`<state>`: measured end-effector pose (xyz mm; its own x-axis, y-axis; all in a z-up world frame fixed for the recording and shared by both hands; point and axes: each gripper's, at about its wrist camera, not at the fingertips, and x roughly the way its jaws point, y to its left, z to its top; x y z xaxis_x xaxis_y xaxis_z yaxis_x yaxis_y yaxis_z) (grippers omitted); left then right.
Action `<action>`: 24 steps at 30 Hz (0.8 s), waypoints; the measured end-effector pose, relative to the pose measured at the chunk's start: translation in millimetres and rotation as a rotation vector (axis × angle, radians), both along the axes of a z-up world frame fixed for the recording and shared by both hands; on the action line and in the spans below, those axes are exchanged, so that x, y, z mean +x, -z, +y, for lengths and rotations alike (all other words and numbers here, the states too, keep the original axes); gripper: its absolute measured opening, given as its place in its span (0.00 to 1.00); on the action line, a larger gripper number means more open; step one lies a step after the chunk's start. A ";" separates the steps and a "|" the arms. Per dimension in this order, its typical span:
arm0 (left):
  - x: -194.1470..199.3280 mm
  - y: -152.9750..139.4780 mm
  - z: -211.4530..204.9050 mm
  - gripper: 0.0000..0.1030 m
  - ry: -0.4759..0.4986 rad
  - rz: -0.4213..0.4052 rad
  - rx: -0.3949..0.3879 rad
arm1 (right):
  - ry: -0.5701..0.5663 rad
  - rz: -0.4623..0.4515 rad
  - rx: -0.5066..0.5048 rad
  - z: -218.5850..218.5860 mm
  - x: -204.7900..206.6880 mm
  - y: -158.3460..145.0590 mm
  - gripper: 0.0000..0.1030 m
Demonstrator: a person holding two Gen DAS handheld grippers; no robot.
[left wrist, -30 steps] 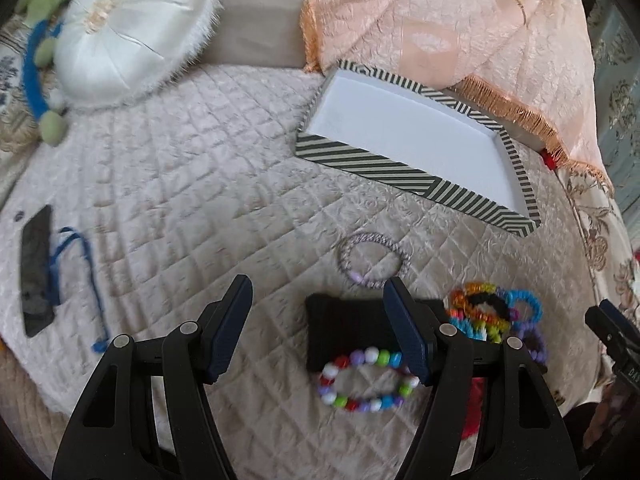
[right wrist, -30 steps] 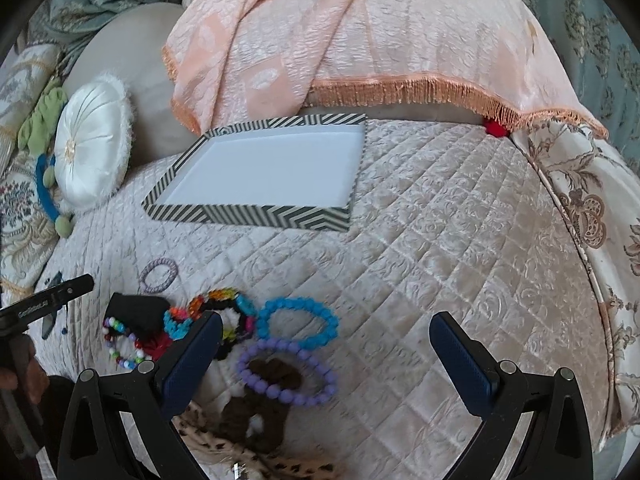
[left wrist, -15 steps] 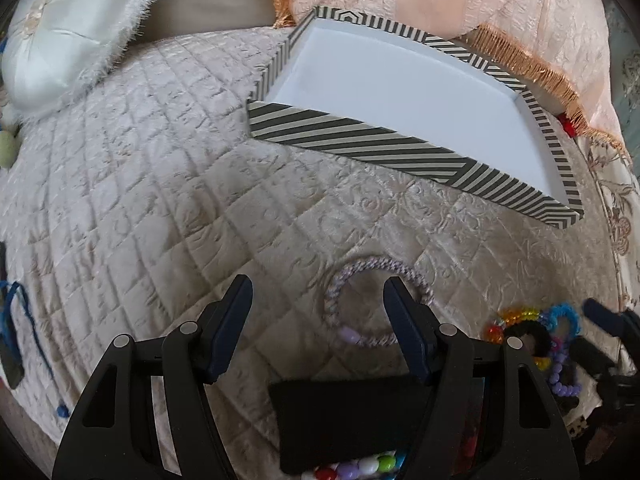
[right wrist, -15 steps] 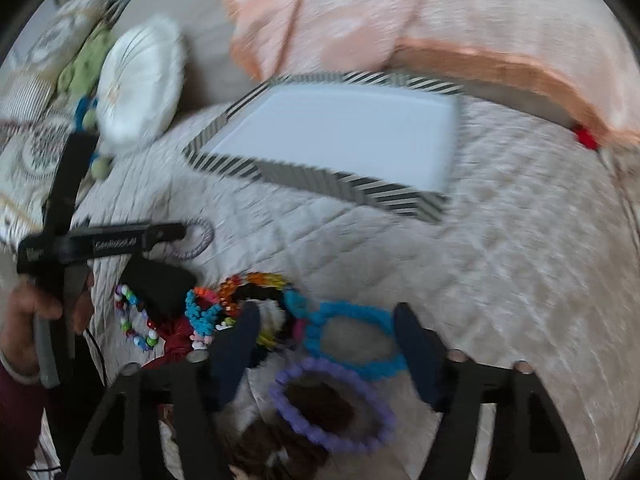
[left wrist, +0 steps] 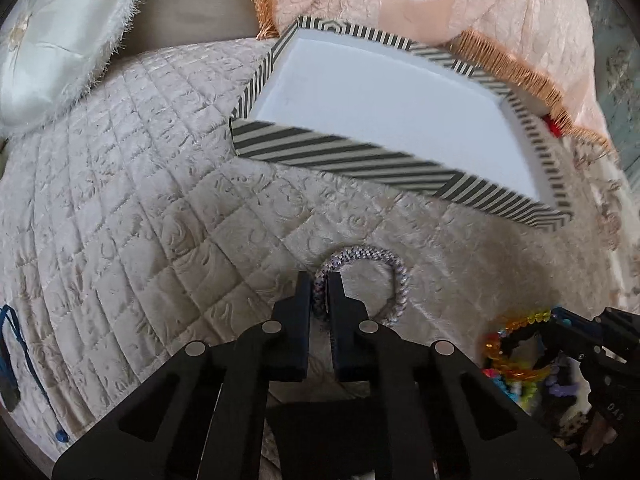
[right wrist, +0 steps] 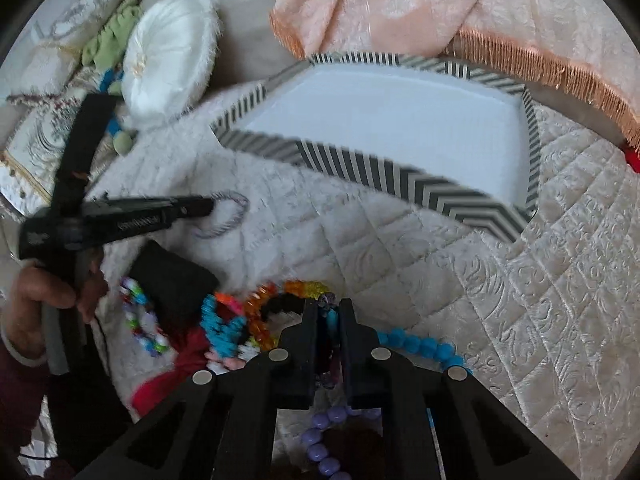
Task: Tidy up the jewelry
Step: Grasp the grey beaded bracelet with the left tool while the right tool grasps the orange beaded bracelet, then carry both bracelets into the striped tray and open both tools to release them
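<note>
My left gripper point(left wrist: 319, 292) has its jaws closing tight on the rim of a grey-lilac braided bracelet point(left wrist: 396, 280), which lies on the quilted bedspread just in front of the striped tray point(left wrist: 360, 156). The right wrist view shows that same gripper point(right wrist: 208, 206) at the bracelet point(right wrist: 236, 216), held by a person's hand point(right wrist: 44, 296). My right gripper point(right wrist: 329, 314) has its jaws closing on a blue bead bracelet point(right wrist: 420, 344) at the edge of a jewelry pile. The tray's white inside holds nothing.
The pile holds an orange bead bracelet point(right wrist: 260, 308), a multicolour one point(right wrist: 138, 320), a purple one point(right wrist: 320, 440), a black pouch point(right wrist: 172, 280) and a red scrunchie point(right wrist: 188, 356). A white round cushion point(left wrist: 60, 40) and a fringed peach blanket point(left wrist: 440, 8) lie behind the tray.
Both grippers came forward and down, then went from wide open to shut: the left on the braided bracelet, the right on the blue bead bracelet.
</note>
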<state>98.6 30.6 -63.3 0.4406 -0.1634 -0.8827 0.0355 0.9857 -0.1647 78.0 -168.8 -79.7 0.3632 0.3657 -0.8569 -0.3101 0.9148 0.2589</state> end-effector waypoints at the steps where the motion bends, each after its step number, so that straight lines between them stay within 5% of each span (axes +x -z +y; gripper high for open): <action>1: -2.2 -4.3 1.1 0.06 -0.002 -0.007 -0.010 | 0.002 -0.011 0.014 -0.1 -0.2 -6.0 0.09; 15: -14.6 -60.5 -2.2 0.06 0.005 -0.118 -0.046 | 0.027 -0.070 0.090 -5.8 0.2 -51.2 0.09; 24: 15.2 -78.3 -7.0 0.06 -0.050 -0.162 -0.060 | 0.110 -0.162 0.078 -23.2 23.3 -85.1 0.09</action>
<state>113.8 23.5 15.0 0.5849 -0.1877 -0.7891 0.0172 0.9755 -0.2192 101.3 -192.0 5.4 0.5356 0.3791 -0.7546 -0.2530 0.9246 0.2850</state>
